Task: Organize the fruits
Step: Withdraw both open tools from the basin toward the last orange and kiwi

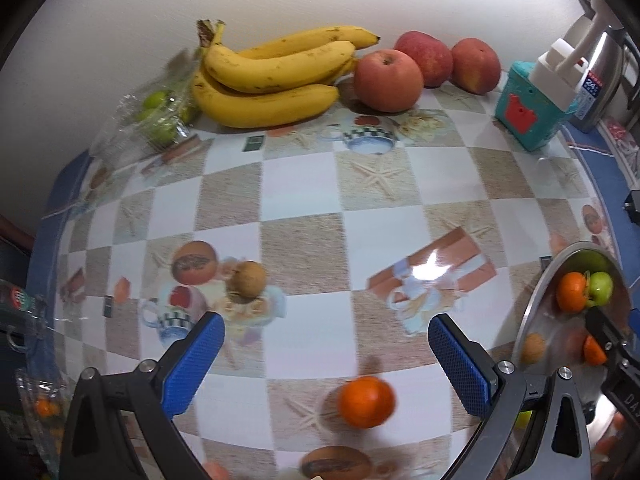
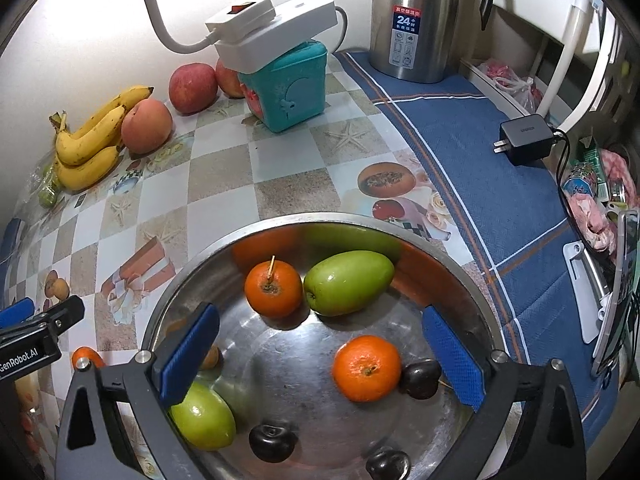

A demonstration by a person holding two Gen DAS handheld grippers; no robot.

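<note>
My left gripper (image 1: 326, 360) is open above the checked tablecloth. An orange (image 1: 366, 401) lies on the cloth between its blue pads, touching neither. A small brown fruit (image 1: 248, 280) sits further out to the left. My right gripper (image 2: 320, 360) hangs open over a steel bowl (image 2: 320, 218). The bowl holds two oranges (image 2: 273, 288) (image 2: 366, 368), two green fruits (image 2: 348, 282) (image 2: 202, 420) and several dark cherries (image 2: 420, 378). The nearer orange lies between the right pads, untouched. Bananas (image 1: 272, 76) and three apples (image 1: 388, 80) lie by the wall.
A plastic bag of green fruits (image 1: 160, 116) lies left of the bananas. A teal box (image 2: 288, 88) with a white lamp base on it stands at the back, a steel flask (image 2: 414, 20) to its right. A black charger (image 2: 524, 140) lies on the blue cloth.
</note>
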